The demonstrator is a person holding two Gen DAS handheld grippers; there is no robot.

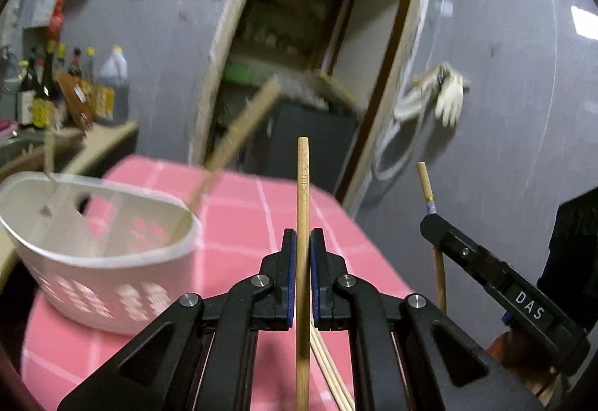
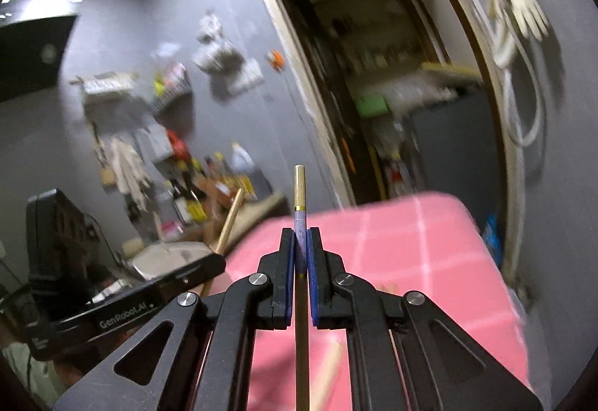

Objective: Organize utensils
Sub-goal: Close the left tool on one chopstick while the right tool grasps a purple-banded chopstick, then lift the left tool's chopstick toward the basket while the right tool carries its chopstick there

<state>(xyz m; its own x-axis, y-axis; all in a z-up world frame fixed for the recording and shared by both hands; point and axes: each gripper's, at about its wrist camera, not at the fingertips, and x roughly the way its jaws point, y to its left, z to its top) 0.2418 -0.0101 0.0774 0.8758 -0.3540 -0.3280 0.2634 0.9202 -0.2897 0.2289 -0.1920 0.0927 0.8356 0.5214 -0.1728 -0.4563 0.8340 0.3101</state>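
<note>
My left gripper (image 1: 302,237) is shut on a plain wooden chopstick (image 1: 302,194) that stands upright between the blue pads, lifted above the pink checked tablecloth (image 1: 243,209). At the left a white plastic utensil basket (image 1: 101,246) holds wooden utensils (image 1: 239,134) that lean out of it. My right gripper (image 2: 301,237) is shut on a chopstick with a purple band and gold tip (image 2: 299,194). That right gripper (image 1: 429,216) and its chopstick (image 1: 425,183) also show at the right of the left wrist view. Loose chopsticks (image 1: 329,370) lie on the cloth under my left gripper.
A grey wall with an open doorway (image 1: 317,56) lies beyond the table. Bottles (image 1: 48,89) crowd a counter at the far left. White gloves (image 1: 448,93) hang on the wall. The left gripper's body (image 2: 123,299) and its chopstick (image 2: 230,224) show at the left of the right wrist view.
</note>
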